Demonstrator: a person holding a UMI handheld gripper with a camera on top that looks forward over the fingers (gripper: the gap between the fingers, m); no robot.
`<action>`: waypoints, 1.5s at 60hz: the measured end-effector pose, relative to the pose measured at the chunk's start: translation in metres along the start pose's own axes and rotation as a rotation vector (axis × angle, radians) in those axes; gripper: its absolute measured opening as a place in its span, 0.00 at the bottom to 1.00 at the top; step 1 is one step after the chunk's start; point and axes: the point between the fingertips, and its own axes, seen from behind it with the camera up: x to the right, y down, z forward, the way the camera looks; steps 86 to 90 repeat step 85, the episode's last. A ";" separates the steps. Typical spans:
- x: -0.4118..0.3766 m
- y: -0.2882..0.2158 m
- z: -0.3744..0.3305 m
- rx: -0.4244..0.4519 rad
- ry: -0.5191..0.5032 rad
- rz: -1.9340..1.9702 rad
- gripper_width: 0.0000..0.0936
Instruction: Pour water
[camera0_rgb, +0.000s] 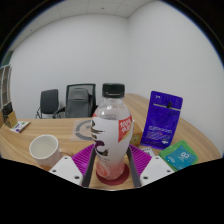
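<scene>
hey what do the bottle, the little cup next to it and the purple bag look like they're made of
Bottle, between the gripper fingers: apparently clear glossy plastic, since you see through it, with a black cap and a printed label.
Cup, beside the bottle: probably glazed ceramic, being white, opaque and thick-rimmed; it could be plastic.
Purple bag, standing beyond the fingers: likely flexible printed plastic or foil, smooth and lightly shiny.

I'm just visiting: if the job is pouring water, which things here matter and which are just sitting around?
For the job: the bottle, held between the gripper's fingers; the white cup beside it on the table.

Lying about: the purple pouch, the teal packets, the chairs behind the table.
</scene>
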 end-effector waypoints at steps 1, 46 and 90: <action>0.000 0.002 -0.001 -0.013 0.003 -0.004 0.70; -0.087 -0.052 -0.336 -0.111 0.011 -0.049 0.92; -0.110 -0.060 -0.445 -0.109 0.023 -0.083 0.92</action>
